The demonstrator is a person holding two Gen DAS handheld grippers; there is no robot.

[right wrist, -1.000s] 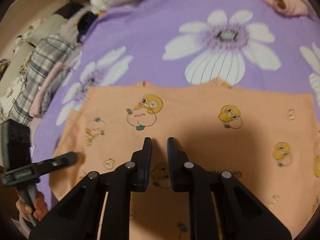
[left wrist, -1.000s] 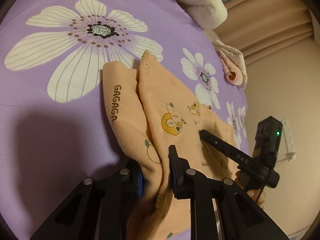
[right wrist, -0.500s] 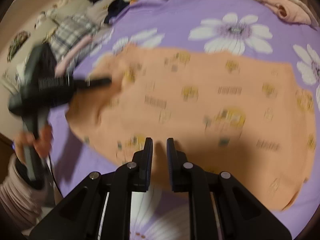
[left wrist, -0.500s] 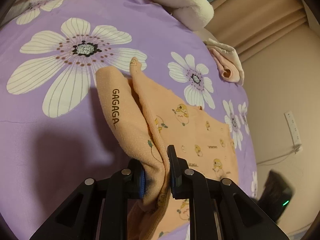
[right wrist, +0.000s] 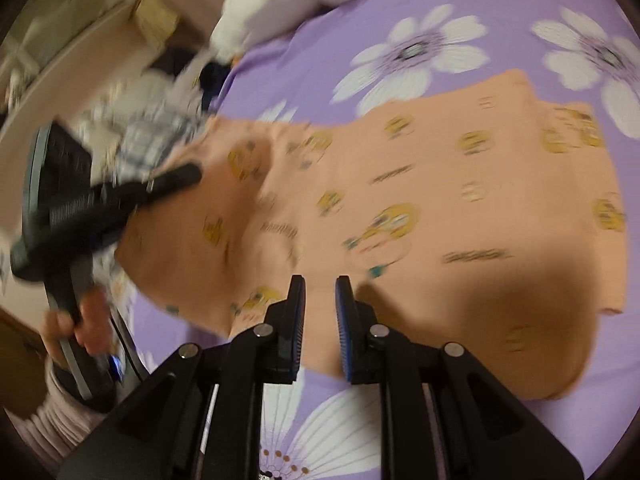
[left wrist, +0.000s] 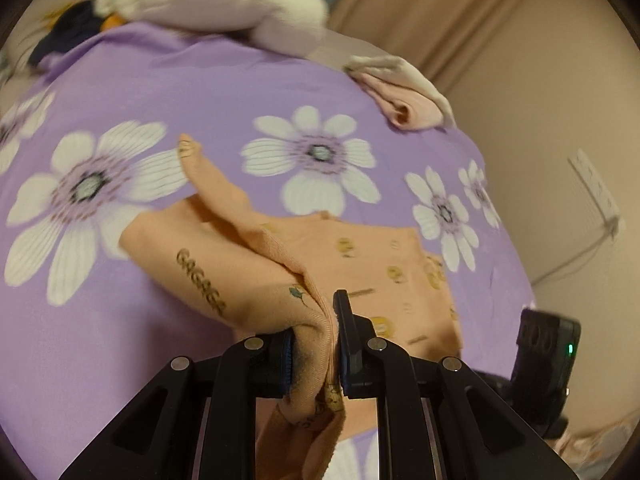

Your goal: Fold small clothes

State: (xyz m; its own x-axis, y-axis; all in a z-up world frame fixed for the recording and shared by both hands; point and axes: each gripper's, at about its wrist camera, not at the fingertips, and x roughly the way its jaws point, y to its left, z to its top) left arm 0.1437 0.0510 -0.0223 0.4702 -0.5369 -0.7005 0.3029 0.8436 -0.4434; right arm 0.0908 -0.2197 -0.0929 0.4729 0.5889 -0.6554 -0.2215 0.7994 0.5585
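I see the bed point(left wrist: 168, 80) filling both views, its purple sheet printed with big white flowers, and the peach garment point(right wrist: 460, 208) with yellow cartoon prints lies spread across the middle of it. Along the far edge of the bed sit a white plush bundle point(left wrist: 224, 4) and a folded pink cloth point(left wrist: 408, 100), both well apart from the garment. My left tool point(left wrist: 314, 344) is clamped on one end of the garment, a thick fold of peach fabric bunched between its two pads and lifted off the sheet, with the lettered edge draping to the left and a loose tail hanging below. My right tool point(right wrist: 320, 320) hovers over the garment's near edge, its pads a narrow gap apart with nothing between them. This view is motion-blurred, so finer detail escapes me.
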